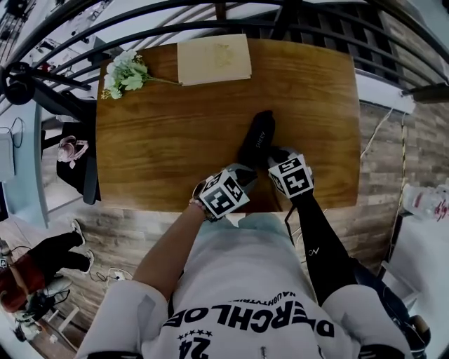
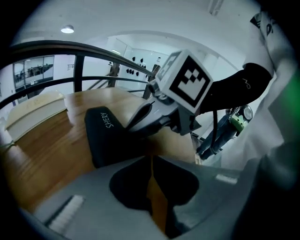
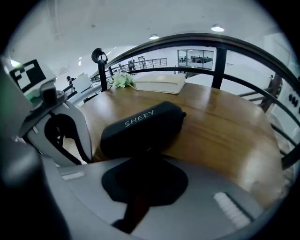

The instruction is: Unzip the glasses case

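Observation:
A black zipped glasses case (image 1: 258, 137) with "SHERY" printed on it lies on the wooden table (image 1: 161, 133), near the front edge. In the right gripper view the case (image 3: 140, 125) fills the space just ahead. My right gripper (image 3: 145, 157) is shut, its tips against the case's near end; whether a zip pull sits between them is hidden. From the left gripper view, the right gripper (image 2: 136, 123) touches the case (image 2: 105, 136) at its edge. My left gripper (image 2: 152, 161) is shut with nothing in it, just short of the case and beside the right gripper (image 1: 270, 156).
A cream book (image 1: 214, 59) and a small bunch of white flowers (image 1: 125, 73) lie at the table's far side. Black railings (image 1: 210, 17) curve round behind the table. The table's front edge (image 1: 161, 209) runs right under both grippers.

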{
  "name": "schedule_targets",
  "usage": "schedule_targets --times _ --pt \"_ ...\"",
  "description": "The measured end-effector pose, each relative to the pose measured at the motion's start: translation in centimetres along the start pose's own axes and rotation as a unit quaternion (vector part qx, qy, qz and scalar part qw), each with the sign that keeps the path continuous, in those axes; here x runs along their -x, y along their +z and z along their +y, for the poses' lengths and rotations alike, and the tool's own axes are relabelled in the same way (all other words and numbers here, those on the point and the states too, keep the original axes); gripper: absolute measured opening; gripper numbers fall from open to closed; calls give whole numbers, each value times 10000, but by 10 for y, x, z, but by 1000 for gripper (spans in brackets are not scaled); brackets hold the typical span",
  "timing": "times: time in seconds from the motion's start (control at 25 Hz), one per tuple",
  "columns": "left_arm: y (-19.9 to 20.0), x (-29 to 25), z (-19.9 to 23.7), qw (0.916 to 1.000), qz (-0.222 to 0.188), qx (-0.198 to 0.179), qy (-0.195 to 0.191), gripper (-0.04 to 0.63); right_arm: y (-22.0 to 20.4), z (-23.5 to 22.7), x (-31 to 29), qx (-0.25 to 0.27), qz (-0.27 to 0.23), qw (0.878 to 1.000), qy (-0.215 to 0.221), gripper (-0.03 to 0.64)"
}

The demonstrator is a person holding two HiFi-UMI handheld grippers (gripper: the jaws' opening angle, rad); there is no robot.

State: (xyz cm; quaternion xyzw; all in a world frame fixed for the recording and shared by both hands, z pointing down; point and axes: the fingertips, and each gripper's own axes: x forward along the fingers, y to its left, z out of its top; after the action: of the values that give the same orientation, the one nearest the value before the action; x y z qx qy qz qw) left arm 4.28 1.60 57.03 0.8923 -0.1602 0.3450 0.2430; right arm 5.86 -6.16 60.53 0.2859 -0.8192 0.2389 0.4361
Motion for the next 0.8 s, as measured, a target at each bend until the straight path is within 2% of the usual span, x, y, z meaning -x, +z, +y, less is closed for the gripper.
schedule_targets --times 0.16,0.36,0.48,0.56,0.64,0.8 --pt "-5 11 29 9977 -37 149 663 3 0 15 4 51 -21 10000 -22 31" --pt "-10 34 66 9896 -22 273 1415 3 -2 42 1 268 -33 9996 50 31" --pt "-2 37 64 9915 -26 194 1286 3 -6 45 1 169 13 9999 -14 31" --pt "20 40 60 9922 -355 51 1194 3 -6 42 2 120 14 9999 -90 31" --pt "41 41 65 9898 -617 -68 1284 3 -5 39 3 177 29 9997 -169 31" --pt "50 26 78 9889 -552 -27 1379 3 -5 36 3 258 37 9992 -292 31"
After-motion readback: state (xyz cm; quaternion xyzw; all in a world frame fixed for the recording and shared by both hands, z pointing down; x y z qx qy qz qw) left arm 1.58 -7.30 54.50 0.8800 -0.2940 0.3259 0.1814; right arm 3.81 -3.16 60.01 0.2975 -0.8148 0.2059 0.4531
